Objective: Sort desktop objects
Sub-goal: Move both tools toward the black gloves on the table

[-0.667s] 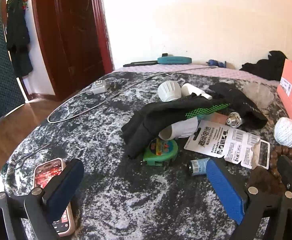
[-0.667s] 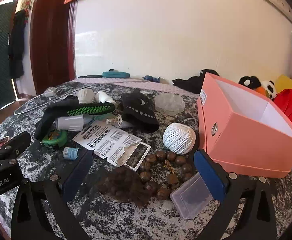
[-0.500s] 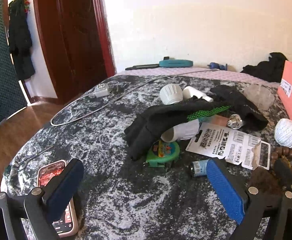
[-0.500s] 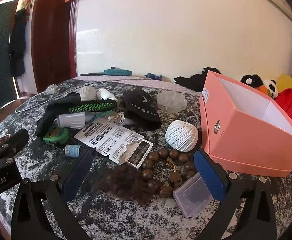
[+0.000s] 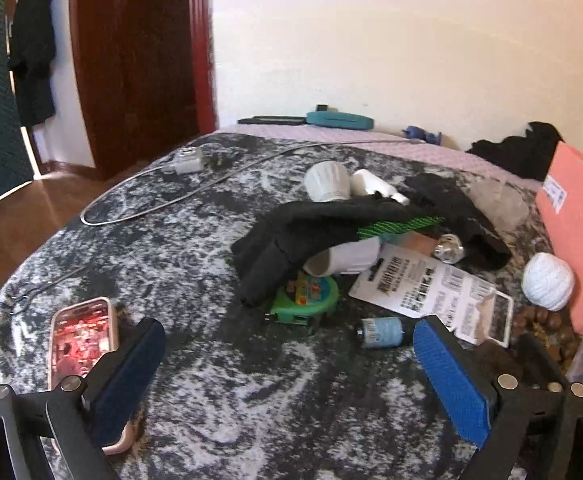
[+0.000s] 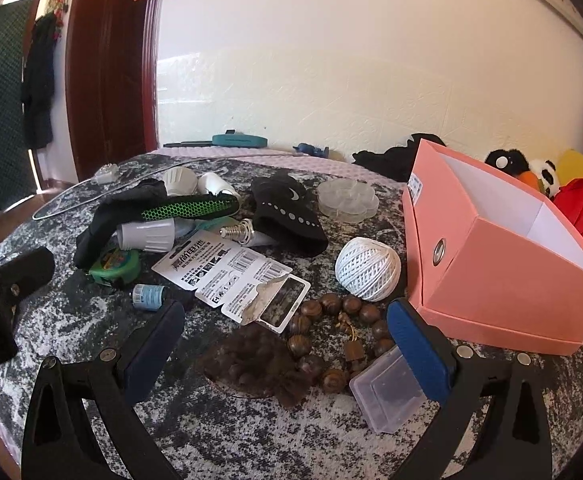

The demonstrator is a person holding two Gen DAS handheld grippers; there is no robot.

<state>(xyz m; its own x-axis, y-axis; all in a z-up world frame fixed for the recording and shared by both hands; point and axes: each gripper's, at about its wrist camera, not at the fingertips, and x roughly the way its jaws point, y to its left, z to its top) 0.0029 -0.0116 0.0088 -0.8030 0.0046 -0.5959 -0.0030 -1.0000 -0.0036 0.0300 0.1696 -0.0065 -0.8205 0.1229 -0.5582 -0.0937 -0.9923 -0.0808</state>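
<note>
- Left wrist view: your left gripper [image 5: 287, 364] hangs spread and empty over the counter [image 5: 227, 392]. Phone [image 5: 81, 342] lies partly under its left finger; small blue battery [image 5: 380, 332] sits just beside the right one. Closing carelessly could, I judge, nudge the phone off the near edge.
- Right wrist view: your right gripper [image 6: 285, 336] is spread, empty, above the bead bracelet [image 6: 333, 340] and clear plastic case [image 6: 387, 392]. Pink box [image 6: 503, 276] stands open just right. Beads may drag the brown tuft [image 6: 251, 360] along.

left gripper [image 5: 287, 364] and right gripper [image 6: 285, 344] hover, fingers spread wide.
</note>
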